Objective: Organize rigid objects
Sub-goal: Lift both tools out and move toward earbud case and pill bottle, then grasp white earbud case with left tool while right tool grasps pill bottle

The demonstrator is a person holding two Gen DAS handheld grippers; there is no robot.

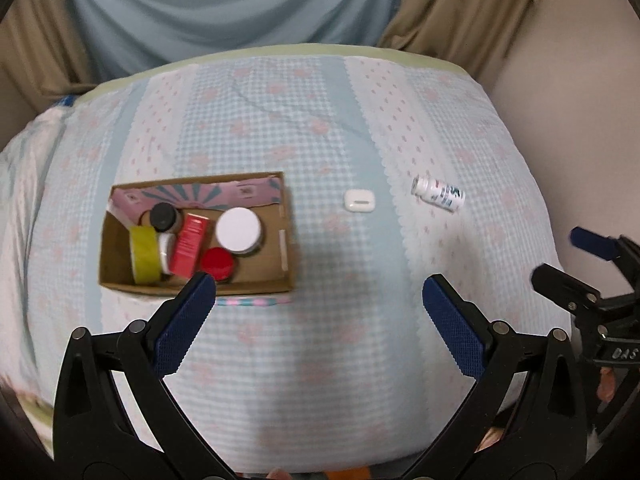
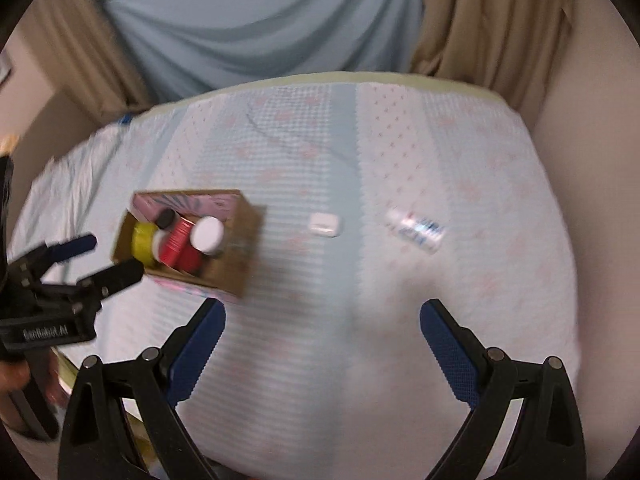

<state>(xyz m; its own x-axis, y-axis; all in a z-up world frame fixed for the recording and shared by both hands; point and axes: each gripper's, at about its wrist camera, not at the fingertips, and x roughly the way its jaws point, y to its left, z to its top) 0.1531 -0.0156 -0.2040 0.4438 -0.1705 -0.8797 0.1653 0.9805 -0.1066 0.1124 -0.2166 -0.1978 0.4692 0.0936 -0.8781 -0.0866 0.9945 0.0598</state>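
A cardboard box (image 1: 286, 240) sits on the checked cloth and holds a yellow tape roll (image 1: 144, 254), a red carton (image 1: 190, 246), a white-lidded jar (image 1: 239, 229), a red-lidded jar (image 1: 217, 263) and a black-lidded jar (image 1: 163, 216). A white earbud case (image 1: 359, 200) lies right of the box. A small white bottle (image 1: 438, 193) lies on its side further right. My left gripper (image 1: 318, 292) is open and empty, near the box's front edge. My right gripper (image 2: 322, 320) is open and empty, above the cloth in front of the case (image 2: 325, 225) and bottle (image 2: 416, 230).
The table (image 1: 320, 360) is covered with a blue and pink checked cloth. Blue and tan curtains (image 1: 224, 4) hang behind it. The box also shows in the right wrist view (image 2: 236, 248). Each gripper shows in the other's view, at the right edge (image 1: 576, 264) and left edge (image 2: 104, 260).
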